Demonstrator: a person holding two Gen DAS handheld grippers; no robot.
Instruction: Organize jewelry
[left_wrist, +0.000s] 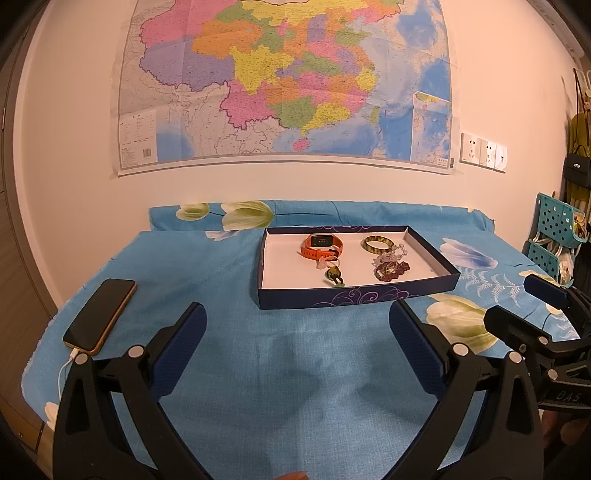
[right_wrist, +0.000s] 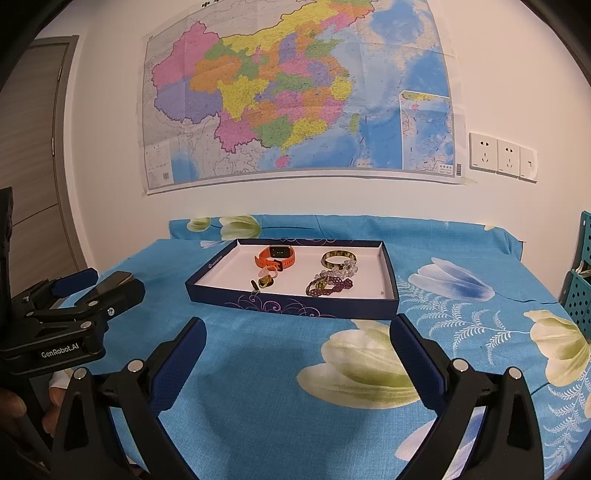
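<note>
Both grippers idle on my end. Left gripper (left_wrist: 297, 321) fingers spread wide, nothing between them, hovering over the blue floral cloth (left_wrist: 295, 369) on the surface. Right gripper (right_wrist: 297, 332) same: fingers wide apart, empty, just short of the box's front wall.

Jewelry all sits in the shallow dark-blue box (left_wrist: 354, 297), white inside, near the middle of the surface:
- orange watch (left_wrist: 322, 246), back left, strap looped
- mottled green-brown bangle (left_wrist: 378, 244), back right
- clear bead string (left_wrist: 397, 253) touching the bangle's front edge
- dark red bead bracelet (left_wrist: 391, 270) in front of that, bunched up
- small green pendant (left_wrist: 333, 275) near the front wall, in front of the watch; a pale piece between them, too small to identify

Phone (left_wrist: 99, 316) lies at the left edge of the surface, white cable plugged in, well apart from the box. Wall map (left_wrist: 284, 81) behind.
</note>
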